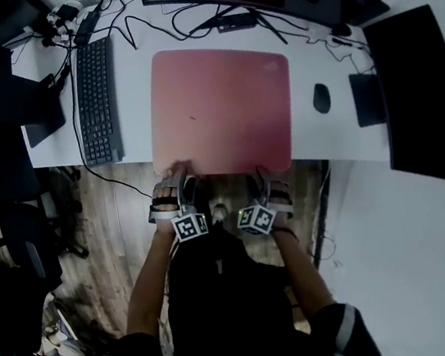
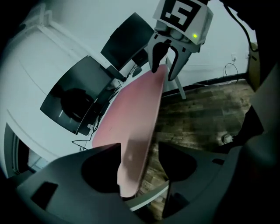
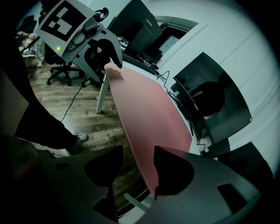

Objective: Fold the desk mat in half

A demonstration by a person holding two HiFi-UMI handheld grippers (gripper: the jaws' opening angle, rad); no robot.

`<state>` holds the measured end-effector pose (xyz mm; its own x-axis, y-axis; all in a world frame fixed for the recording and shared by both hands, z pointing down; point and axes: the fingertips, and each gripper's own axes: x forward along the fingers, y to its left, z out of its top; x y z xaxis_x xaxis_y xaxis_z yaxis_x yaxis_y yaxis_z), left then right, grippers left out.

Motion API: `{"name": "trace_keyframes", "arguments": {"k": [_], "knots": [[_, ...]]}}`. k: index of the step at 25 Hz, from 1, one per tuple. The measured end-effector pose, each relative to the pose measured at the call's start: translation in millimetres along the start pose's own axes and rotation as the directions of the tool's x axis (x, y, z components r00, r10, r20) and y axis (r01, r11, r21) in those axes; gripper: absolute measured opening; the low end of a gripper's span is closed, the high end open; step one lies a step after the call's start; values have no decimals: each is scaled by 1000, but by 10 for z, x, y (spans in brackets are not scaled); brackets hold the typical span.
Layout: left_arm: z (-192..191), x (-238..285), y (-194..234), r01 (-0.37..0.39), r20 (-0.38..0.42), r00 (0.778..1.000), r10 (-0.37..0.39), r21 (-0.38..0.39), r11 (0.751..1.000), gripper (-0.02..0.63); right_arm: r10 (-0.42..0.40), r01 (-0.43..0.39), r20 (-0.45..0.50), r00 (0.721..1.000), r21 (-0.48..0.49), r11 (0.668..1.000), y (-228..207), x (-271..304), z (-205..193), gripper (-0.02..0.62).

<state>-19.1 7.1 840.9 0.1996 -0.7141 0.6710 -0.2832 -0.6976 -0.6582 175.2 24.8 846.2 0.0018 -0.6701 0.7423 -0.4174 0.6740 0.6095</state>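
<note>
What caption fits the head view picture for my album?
The open left gripper and open right gripper straddle the near edge of a flat pink rectangular desk mat on a white desk.

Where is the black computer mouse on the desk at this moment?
In the head view, the black mouse lies on the white desk, just right of the pink desk mat and left of the dark monitor.

Left gripper (image 1: 176, 176) and right gripper (image 1: 262, 179) partly hide the desk mat's (image 1: 220, 107) near edge.

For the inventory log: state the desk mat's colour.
The desk mat is plain pink with no pattern, and it shows best in the head view.
</note>
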Motion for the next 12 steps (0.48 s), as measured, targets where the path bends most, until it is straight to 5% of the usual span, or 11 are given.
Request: {"name": "trace_keyframes", "arguments": {"k": [4,8,12], "knots": [[-99,127,-131,30,-46,999,-28,38,999,253,-6,5,-24,1000,-14,1000,-26,121,-57,201],[-94,184,71,-39,-52,998,40,25,999,250,-24,22,-41,999,-34,999,-102,216,-73,201],[-67,167,96,-27,-46,999,28,9,1000,192,7,-7,-31,1000,-12,1000,-83,207,-64,197]]}}
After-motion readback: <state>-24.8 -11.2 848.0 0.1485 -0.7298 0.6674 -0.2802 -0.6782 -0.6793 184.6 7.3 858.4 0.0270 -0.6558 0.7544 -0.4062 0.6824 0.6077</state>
